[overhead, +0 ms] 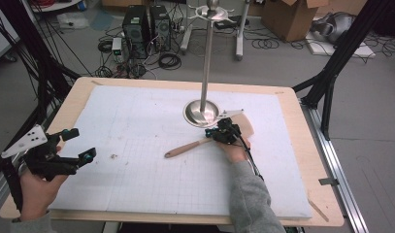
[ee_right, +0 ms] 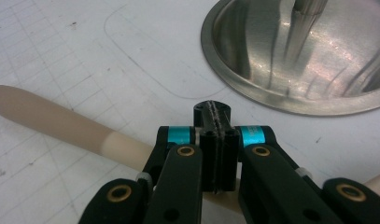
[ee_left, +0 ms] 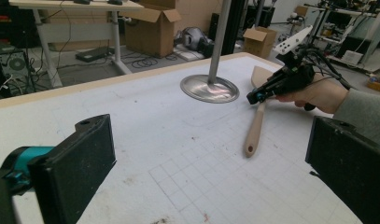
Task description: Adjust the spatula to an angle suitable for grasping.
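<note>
Wooden spatula (overhead: 195, 144) under right gripper (overhead: 223, 132)

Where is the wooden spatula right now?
In the high view the wooden spatula lies on the white mat, right of centre, beside the metal stand's round base, under the shut right gripper.

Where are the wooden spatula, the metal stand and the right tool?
wooden spatula (overhead: 185, 147), high view, on its handle
metal stand (overhead: 201, 112), high view, on its round base
right tool (overhead: 223, 133), high view, at its closed tips
</note>
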A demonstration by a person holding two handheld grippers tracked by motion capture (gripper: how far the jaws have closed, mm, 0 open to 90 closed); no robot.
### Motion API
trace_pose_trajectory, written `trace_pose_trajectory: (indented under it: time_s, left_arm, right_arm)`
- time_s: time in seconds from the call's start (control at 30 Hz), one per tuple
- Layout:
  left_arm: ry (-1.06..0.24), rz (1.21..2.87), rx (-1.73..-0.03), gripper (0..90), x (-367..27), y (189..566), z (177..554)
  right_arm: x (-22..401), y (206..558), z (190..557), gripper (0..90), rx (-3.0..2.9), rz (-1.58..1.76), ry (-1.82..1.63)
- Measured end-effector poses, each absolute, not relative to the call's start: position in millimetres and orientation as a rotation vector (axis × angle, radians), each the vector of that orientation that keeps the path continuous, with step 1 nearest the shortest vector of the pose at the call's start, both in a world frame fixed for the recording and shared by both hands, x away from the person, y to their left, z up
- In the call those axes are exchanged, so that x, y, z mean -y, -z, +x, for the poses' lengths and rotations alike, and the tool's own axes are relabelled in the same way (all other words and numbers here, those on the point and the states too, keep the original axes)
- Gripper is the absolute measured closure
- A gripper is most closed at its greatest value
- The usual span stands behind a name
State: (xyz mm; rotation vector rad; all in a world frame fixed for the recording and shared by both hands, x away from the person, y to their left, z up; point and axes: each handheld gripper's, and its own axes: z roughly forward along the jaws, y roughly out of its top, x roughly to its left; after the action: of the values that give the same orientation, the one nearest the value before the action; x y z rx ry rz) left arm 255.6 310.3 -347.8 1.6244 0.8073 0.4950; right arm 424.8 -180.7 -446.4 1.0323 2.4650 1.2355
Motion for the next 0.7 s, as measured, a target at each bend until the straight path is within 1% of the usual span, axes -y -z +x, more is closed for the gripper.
trace_pose_trajectory:
  time_s: [0.33, 0.7]
  left_arm:
    - [-0.495, 1.622, -0.807, 1.8, -310, 347, 257]
    - [-0.49, 1.63, -0.8, 1.8, -308, 348, 258]
  right_arm:
    - [191, 445, 421, 90.0, -2.512, 0.96, -1.232]
    - [209, 445, 416, 90.0, -2.527, 0.973, -1.216]
